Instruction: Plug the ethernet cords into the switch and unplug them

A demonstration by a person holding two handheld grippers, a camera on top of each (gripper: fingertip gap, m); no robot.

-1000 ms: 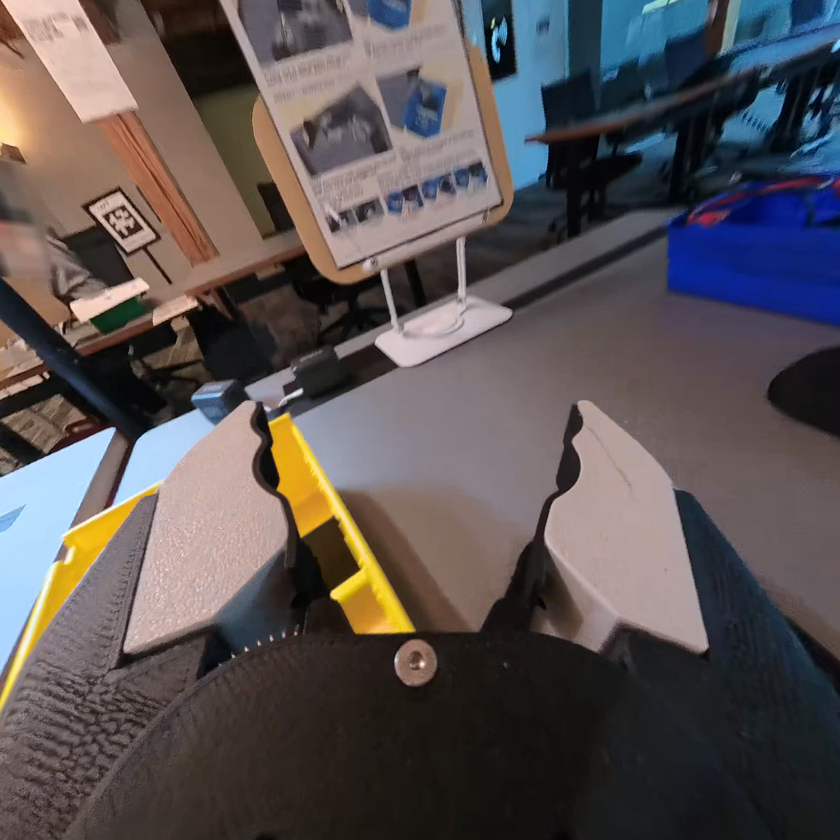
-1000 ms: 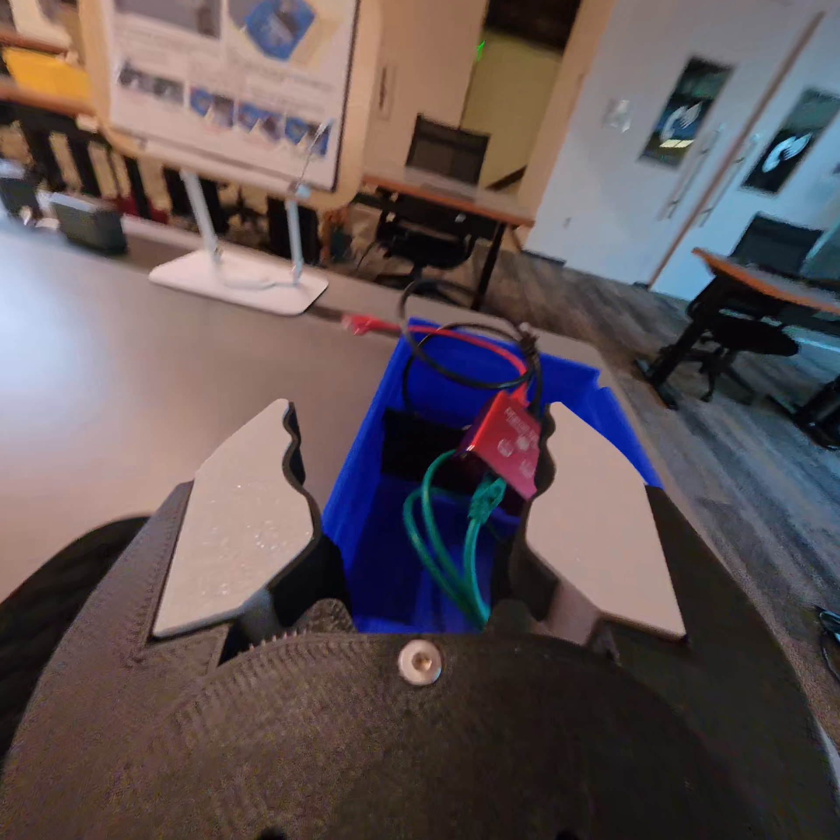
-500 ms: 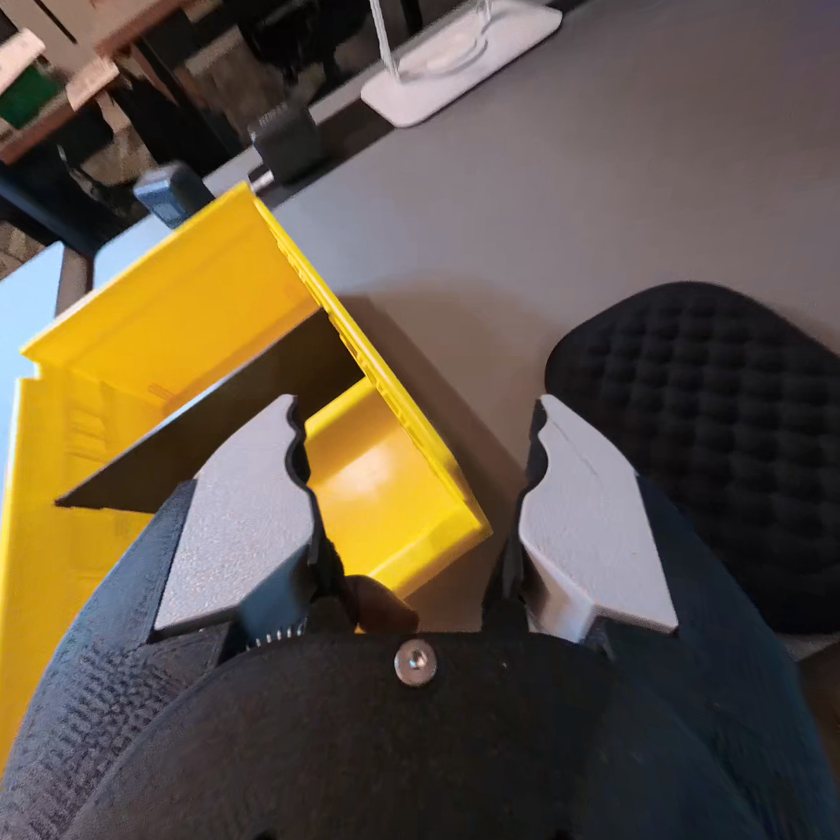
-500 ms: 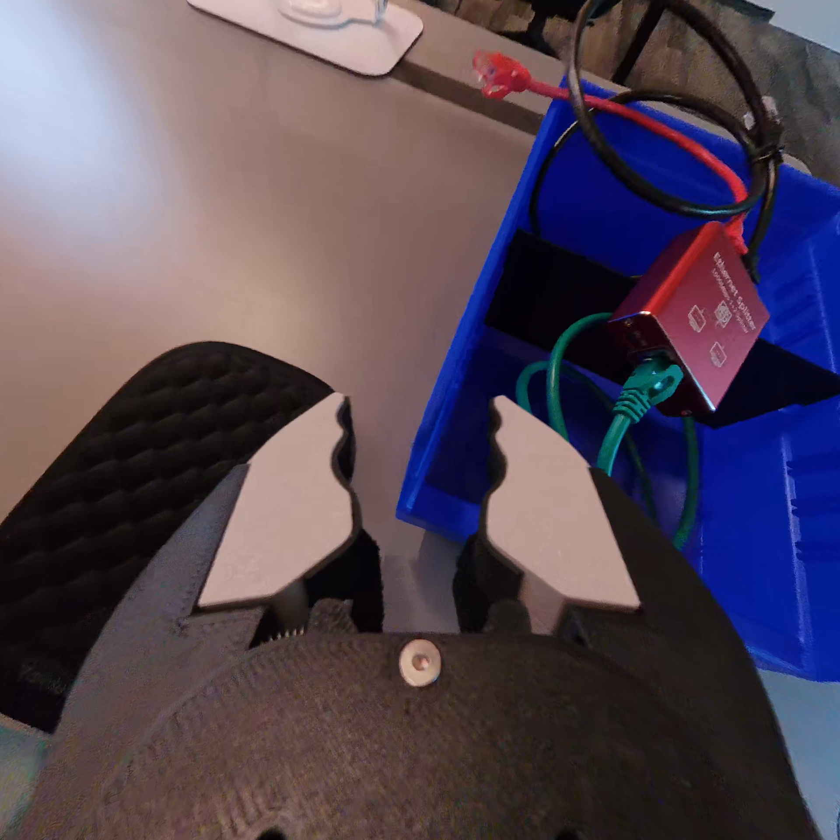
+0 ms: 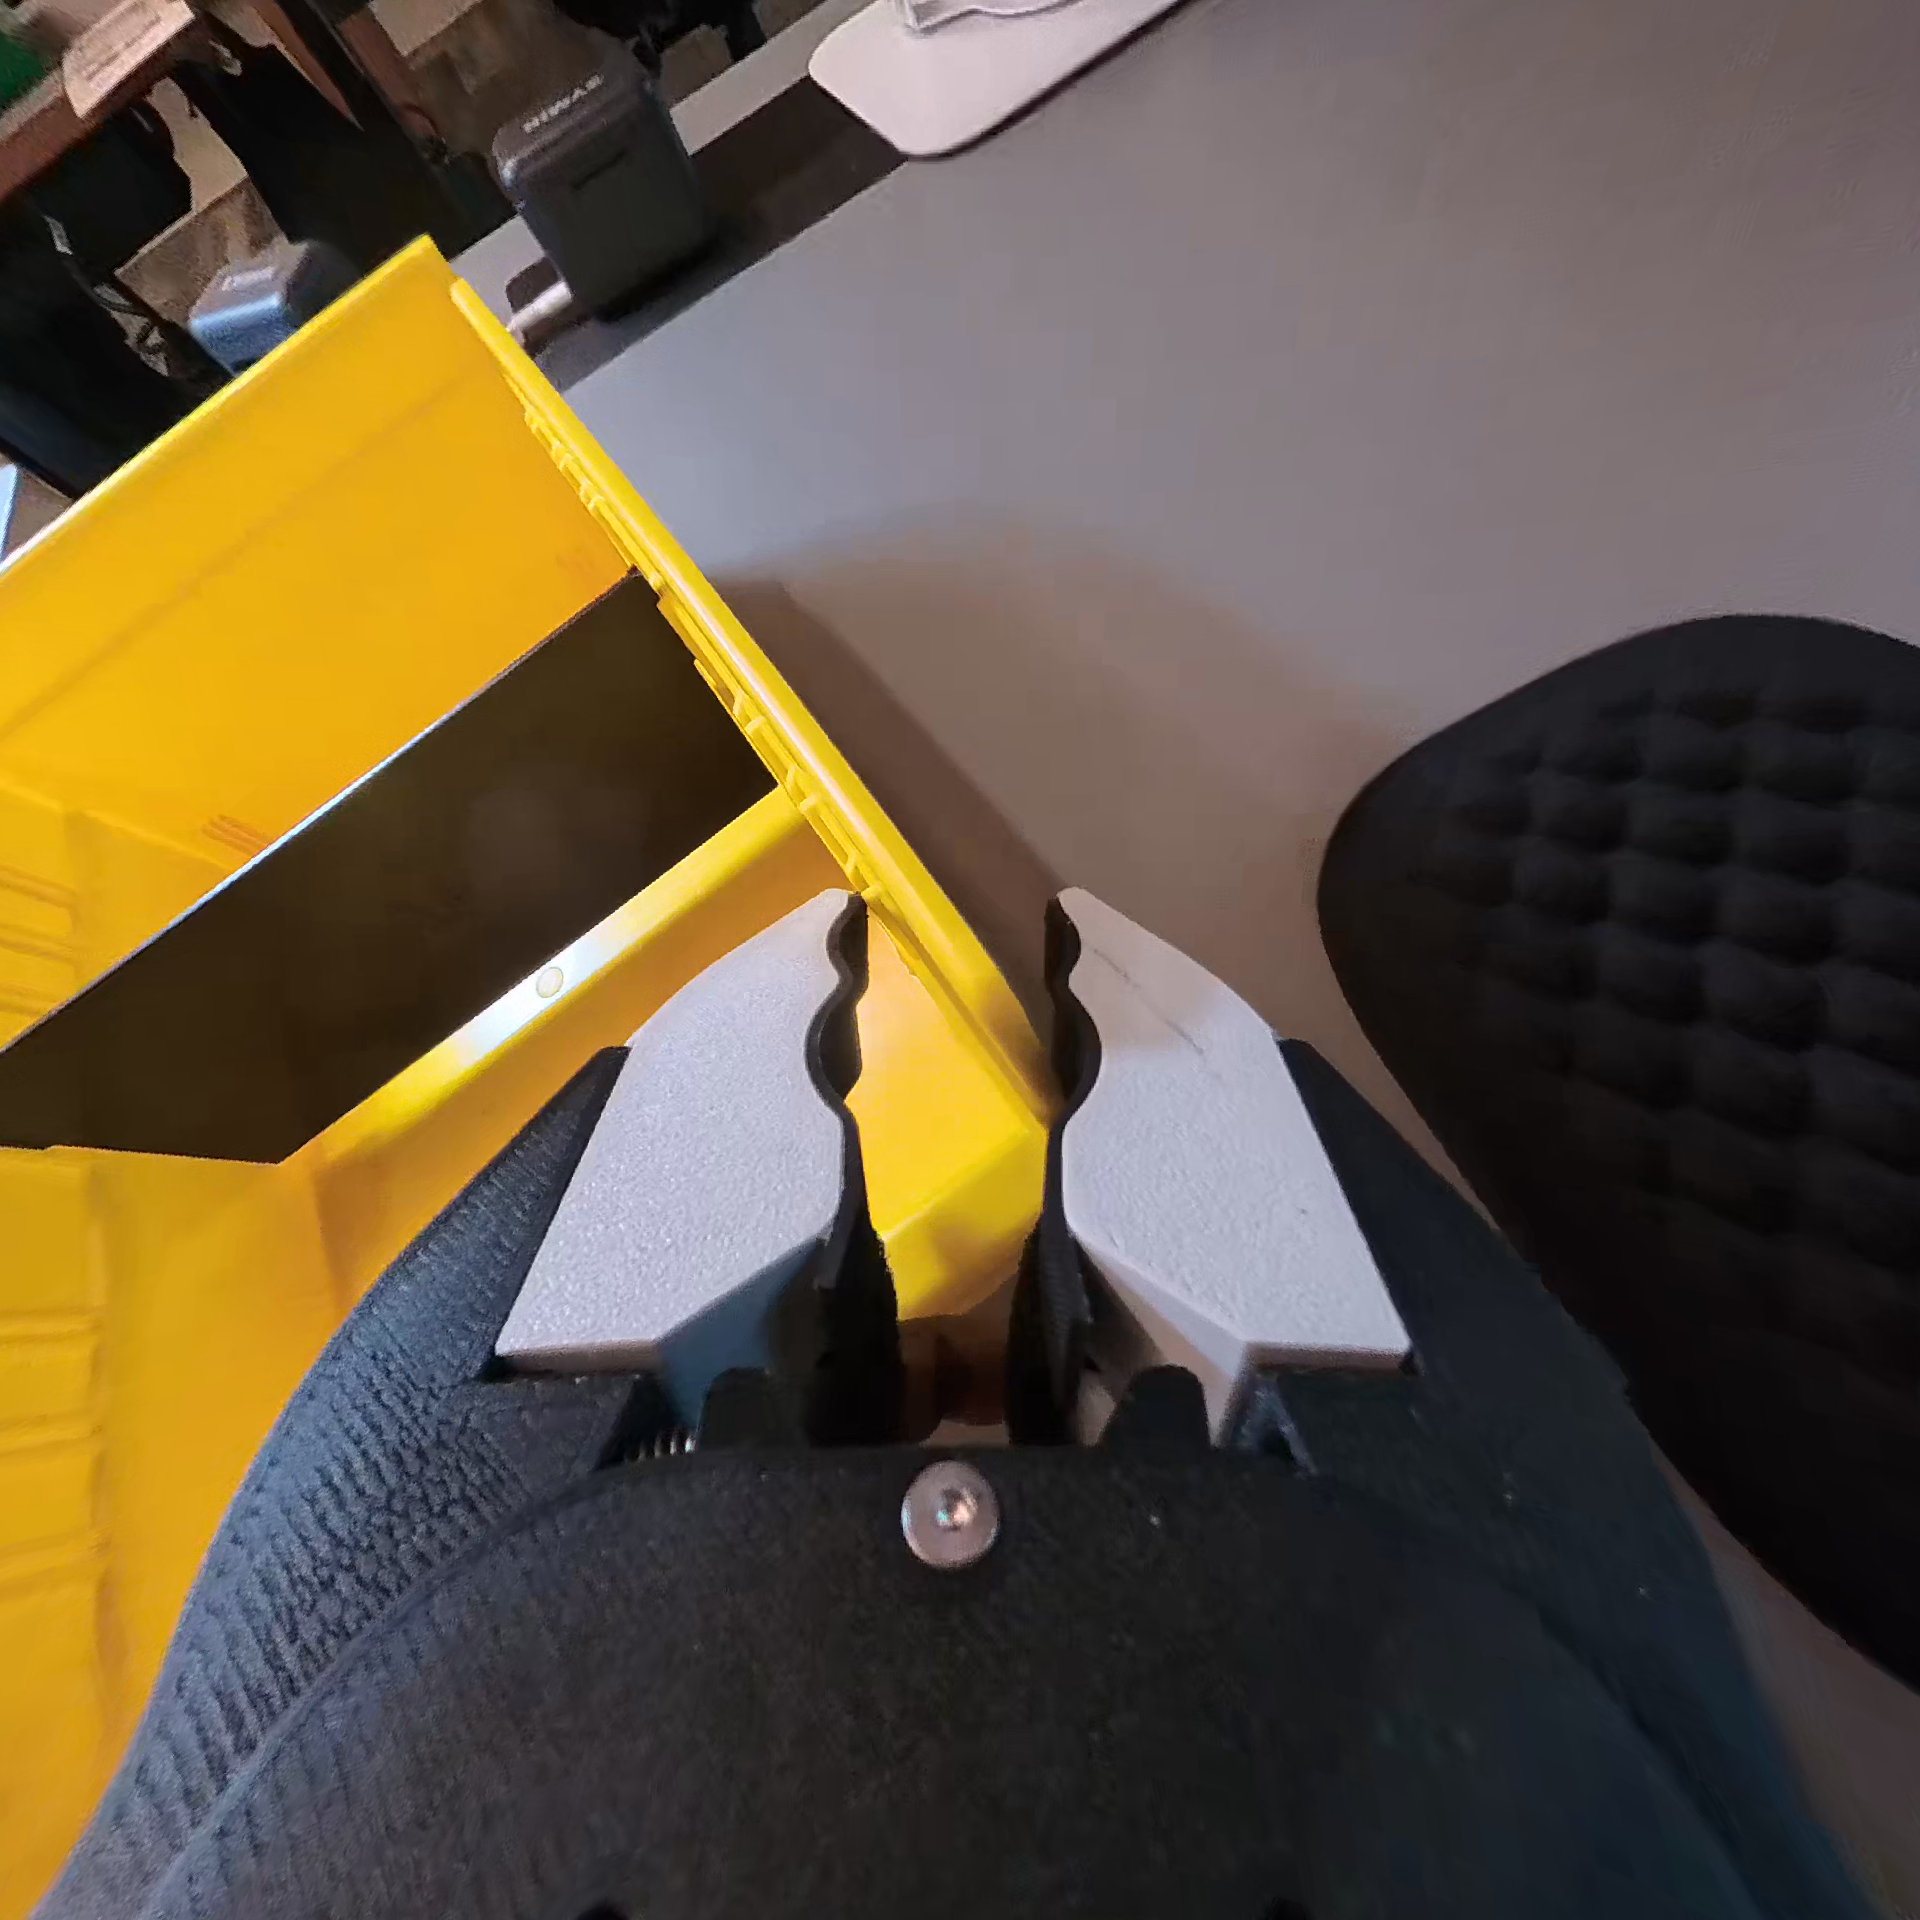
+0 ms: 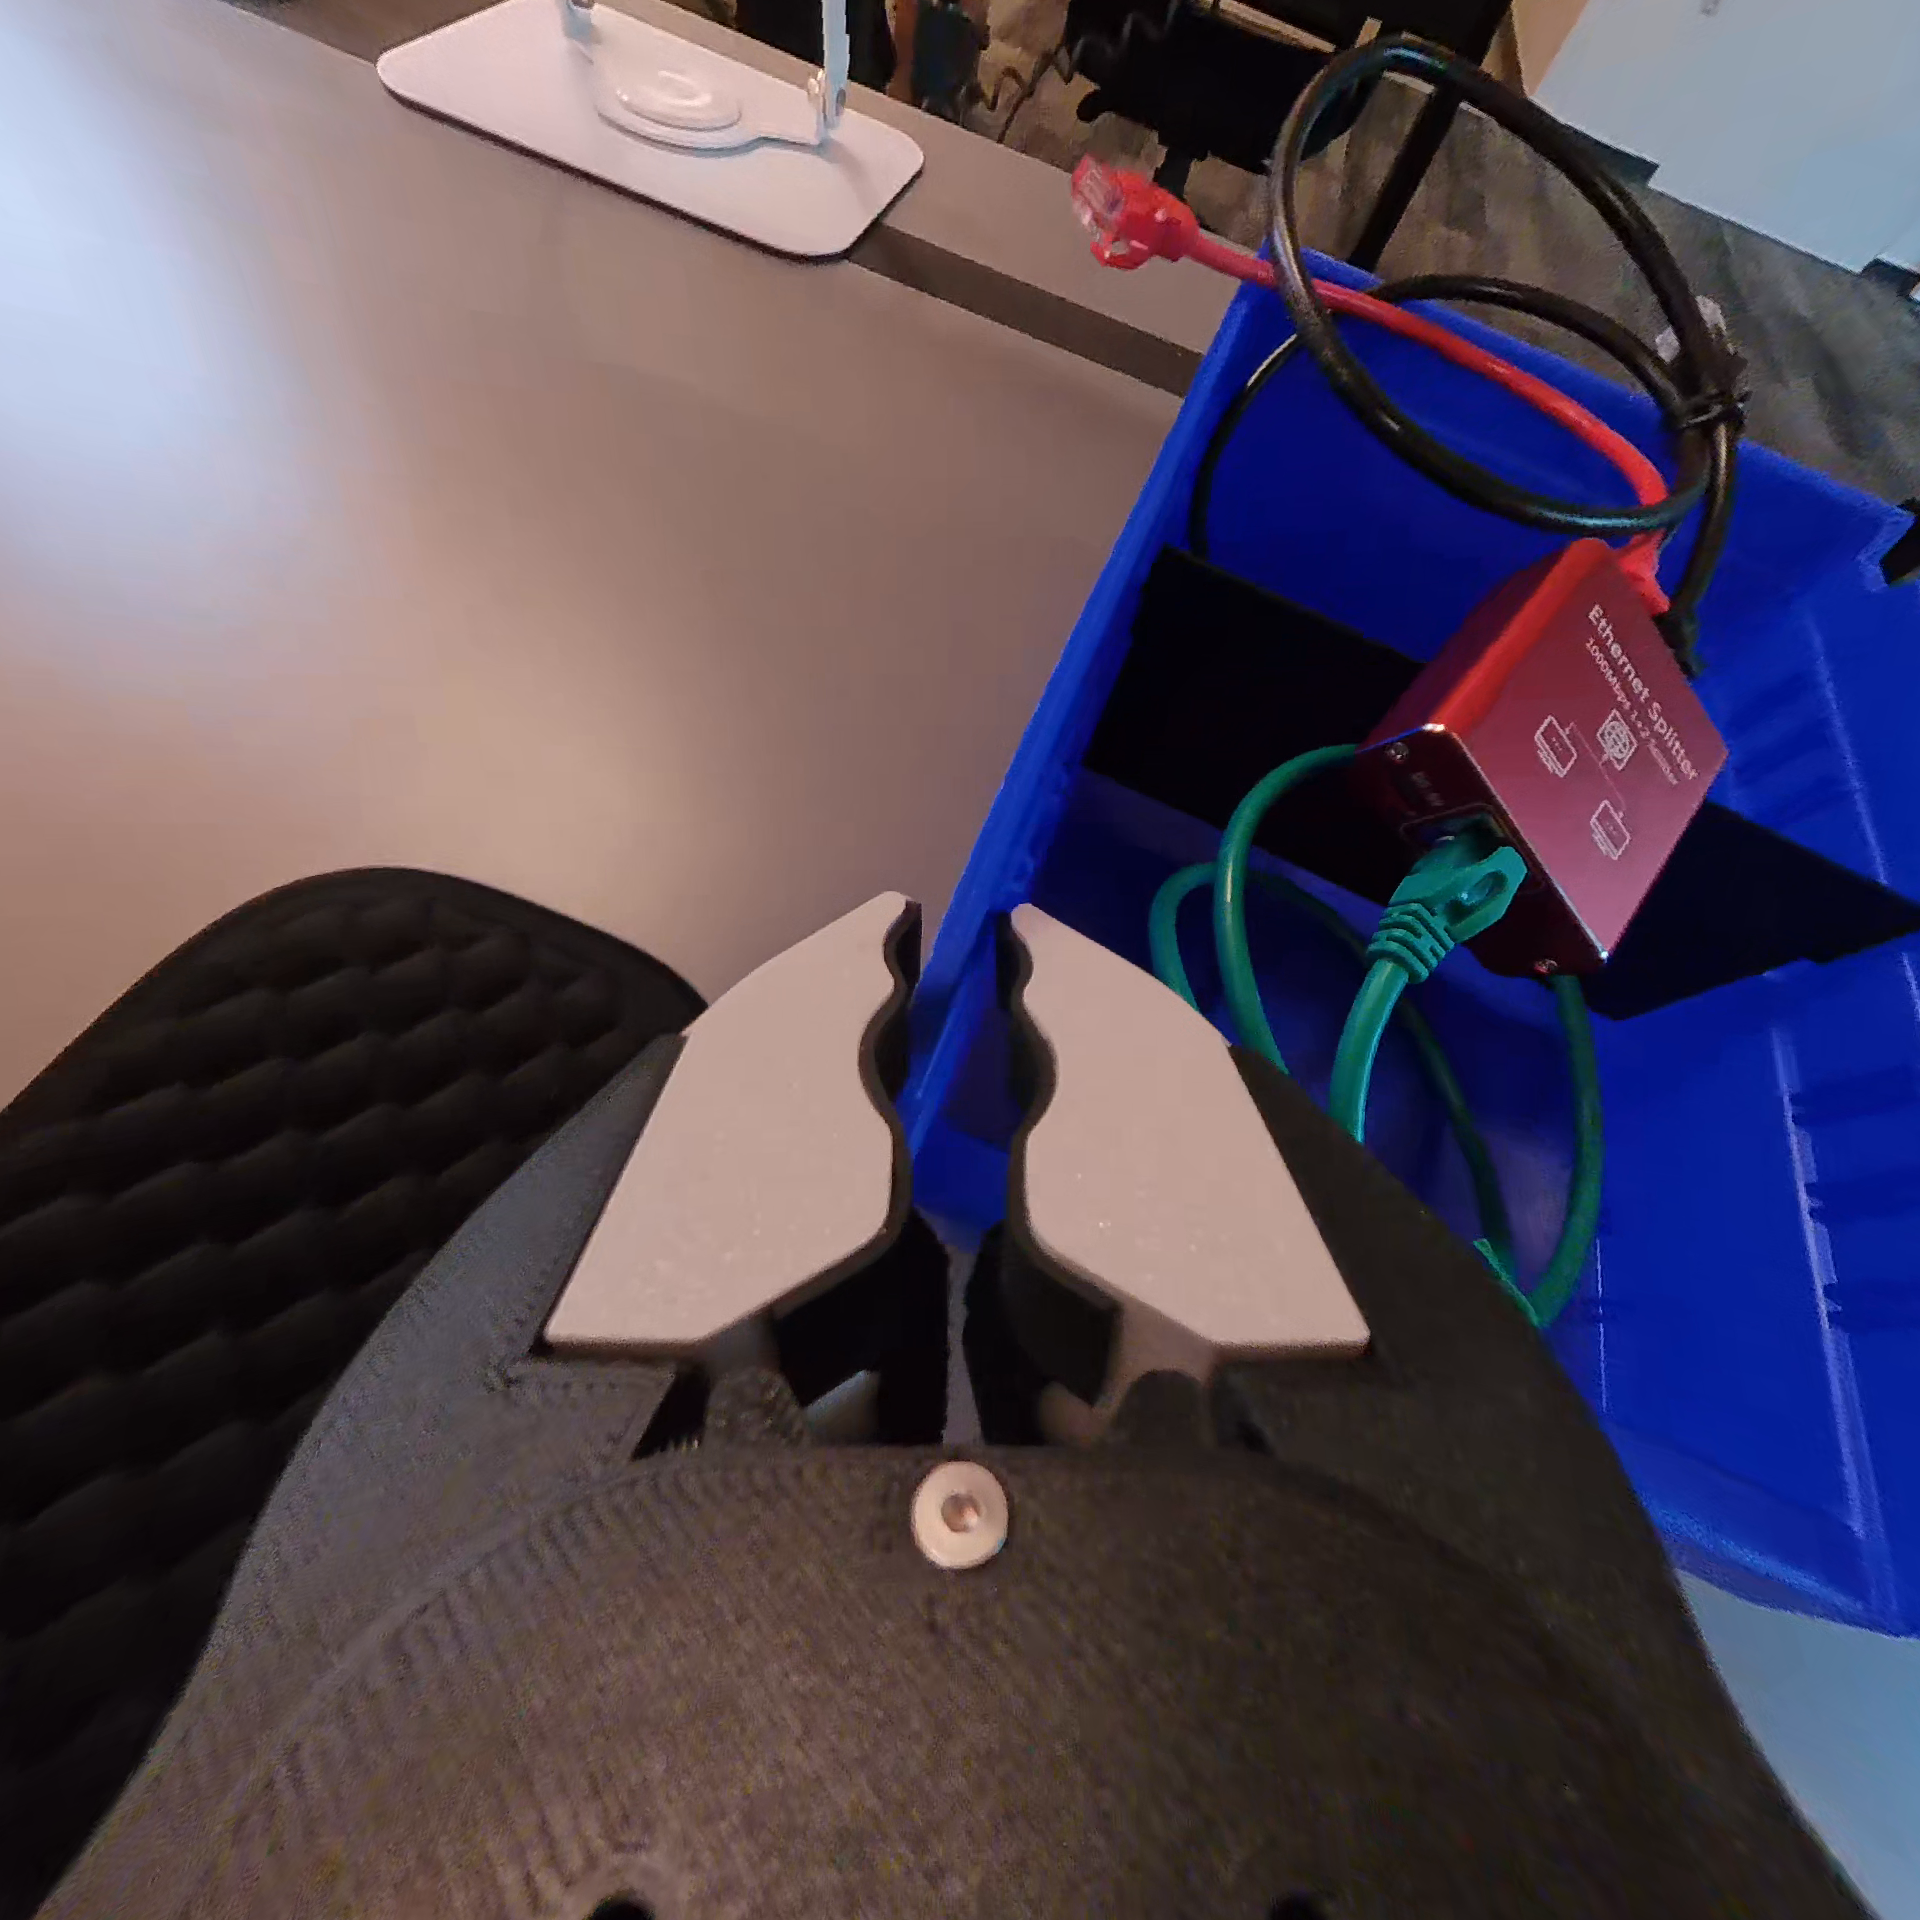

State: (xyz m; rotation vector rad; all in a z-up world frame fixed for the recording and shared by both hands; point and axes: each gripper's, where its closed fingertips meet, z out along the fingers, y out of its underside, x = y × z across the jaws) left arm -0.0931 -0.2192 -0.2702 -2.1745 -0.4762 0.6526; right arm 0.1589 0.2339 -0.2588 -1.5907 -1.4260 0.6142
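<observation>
A red switch box (image 6: 1548, 758) rests on the black divider (image 6: 1247, 675) inside a blue bin (image 6: 1766, 1351). A green cord (image 6: 1444, 914) is plugged into its near side. A red cord (image 6: 1455, 343) leaves its far side, and its free plug (image 6: 1127, 213) hangs over the bin's rim. A looped black cable (image 6: 1351, 343) also runs to the switch. My right gripper (image 6: 961, 914) is closed on the blue bin's near left wall. My left gripper (image 5: 951, 909) is closed over the near right wall of an empty yellow bin (image 5: 260, 623).
A black quilted pad (image 5: 1662, 987) lies on the grey table between the bins and also shows in the right wrist view (image 6: 260, 1091). A white stand base (image 6: 644, 135) sits at the far edge. A black box (image 5: 603, 177) stands behind the yellow bin. The tips of one gripper are about 50 cm away from the tips of the other.
Both grippers tilted down from the room towards the table. Each moved onto its bin's wall, and its jaws went from wide open to closed on that wall.
</observation>
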